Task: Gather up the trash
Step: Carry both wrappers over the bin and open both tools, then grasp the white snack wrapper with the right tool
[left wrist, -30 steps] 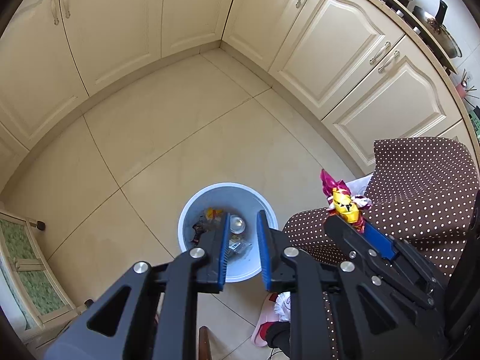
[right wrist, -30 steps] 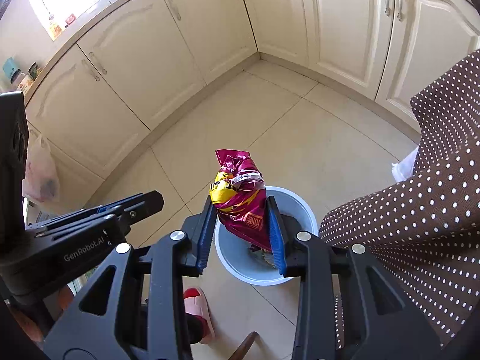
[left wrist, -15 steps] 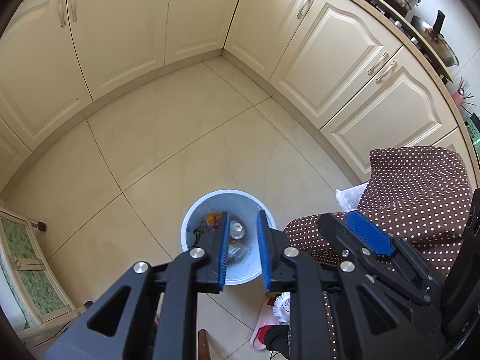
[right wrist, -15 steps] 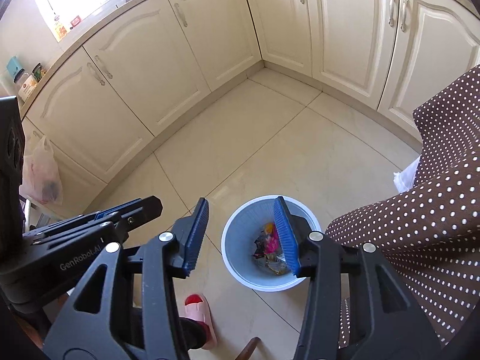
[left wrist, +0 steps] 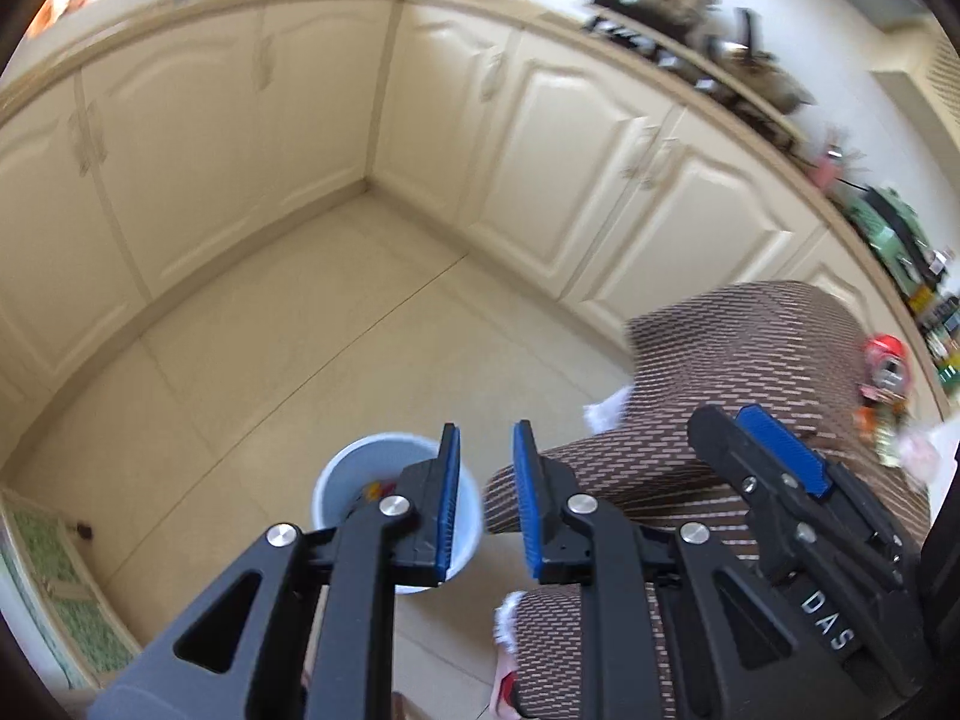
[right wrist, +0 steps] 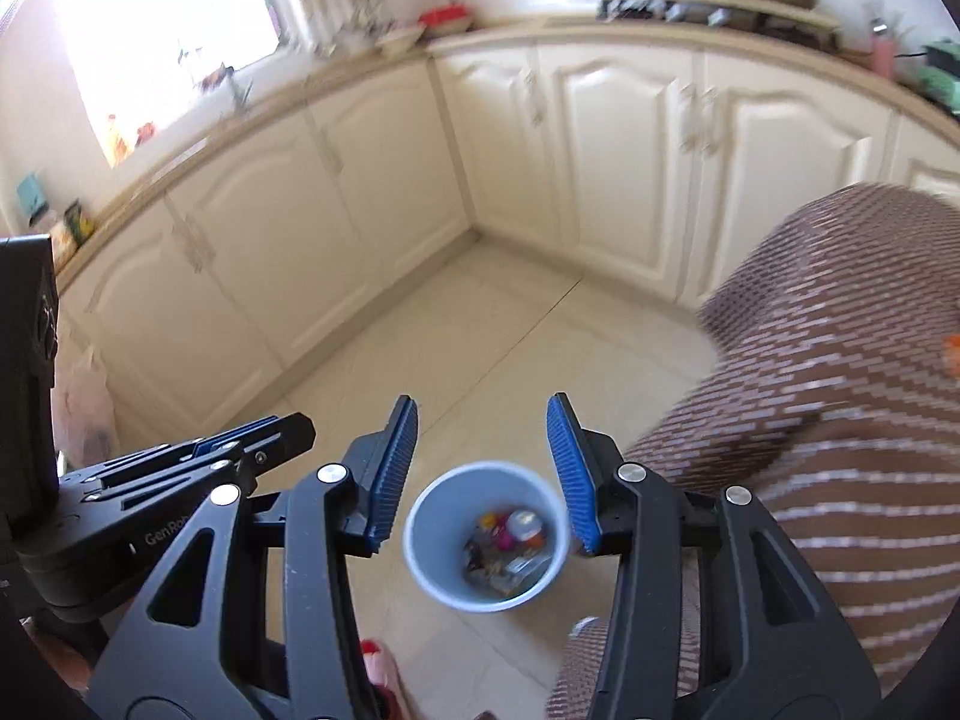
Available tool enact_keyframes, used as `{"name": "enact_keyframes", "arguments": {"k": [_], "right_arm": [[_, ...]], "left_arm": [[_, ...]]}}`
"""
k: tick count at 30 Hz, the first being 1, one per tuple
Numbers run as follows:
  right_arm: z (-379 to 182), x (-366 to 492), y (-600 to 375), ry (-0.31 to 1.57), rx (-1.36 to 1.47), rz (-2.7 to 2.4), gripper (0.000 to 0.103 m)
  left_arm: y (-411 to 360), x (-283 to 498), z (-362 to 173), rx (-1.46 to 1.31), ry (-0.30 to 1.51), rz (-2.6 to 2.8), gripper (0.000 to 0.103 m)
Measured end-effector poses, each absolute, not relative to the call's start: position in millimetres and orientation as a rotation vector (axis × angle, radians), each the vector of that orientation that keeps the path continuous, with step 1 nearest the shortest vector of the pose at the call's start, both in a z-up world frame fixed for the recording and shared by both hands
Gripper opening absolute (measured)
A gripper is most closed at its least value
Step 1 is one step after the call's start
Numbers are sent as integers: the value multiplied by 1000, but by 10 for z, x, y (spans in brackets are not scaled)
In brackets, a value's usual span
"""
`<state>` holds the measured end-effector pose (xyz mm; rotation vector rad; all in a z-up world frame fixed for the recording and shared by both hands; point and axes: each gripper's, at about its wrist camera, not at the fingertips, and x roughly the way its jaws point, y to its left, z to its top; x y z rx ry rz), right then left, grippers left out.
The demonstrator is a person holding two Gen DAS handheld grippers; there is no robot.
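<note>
trash [right wrist: 507, 546] heaped inside pale bin [right wrist: 420, 558] on floor; "das" on right tongs [right wrist: 483, 471], spread wide, wrapper gone; "genrob" on left tongs [left wrist: 485, 501], narrowly parted, empty.

Cream cabinets [right wrist: 630, 156] meet in a corner above a pale tiled floor [right wrist: 480, 330]. Bright daylight pours through a window [right wrist: 168, 6]. A brown dotted cloth [left wrist: 750, 360] drapes furniture.

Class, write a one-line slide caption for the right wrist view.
Open right gripper poised empty above the pale blue bin of trash on the kitchen floor.
</note>
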<state>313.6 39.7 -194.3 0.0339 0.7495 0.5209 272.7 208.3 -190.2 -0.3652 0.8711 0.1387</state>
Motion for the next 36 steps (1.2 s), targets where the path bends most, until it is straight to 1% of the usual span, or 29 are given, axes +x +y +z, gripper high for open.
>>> {"name": "enact_keyframes", "arguments": {"k": [5,7,10,14,18,29,31,33,36], "right_arm": [[-1541,2970,-439,645,96,394,47],[-1455,2923,-788,619,121,338,48],[-1391,2900,-1313,602,158,254,48],[-1422,2929,-1989,618,208,139,48],[-1498,2988,-2353,649,239,94,48],[-1688,3244,-2739,709,270,84,48],[-1709,3271,-2731,717,272,85,48],[-1741,3320,-2728,729,266,88,48],[-1769,3360,-2669,745,248,99,48]], "left_arm": [[1240,2819,-1565,-274,826,15,26],[891,2893,-1486,-243,823,-44,32],[364,2993,-1415,-188,817,-113,37],[-161,3136,-1419,-130,838,-189,39],[-606,3365,-1536,-76,884,-222,39],[-1002,3853,-1831,-42,969,-224,39],[-1052,3884,-1850,-20,955,-212,39],[-1082,3907,-1857,0,944,-203,36],[-1081,3900,-1857,15,923,-200,35]]}}
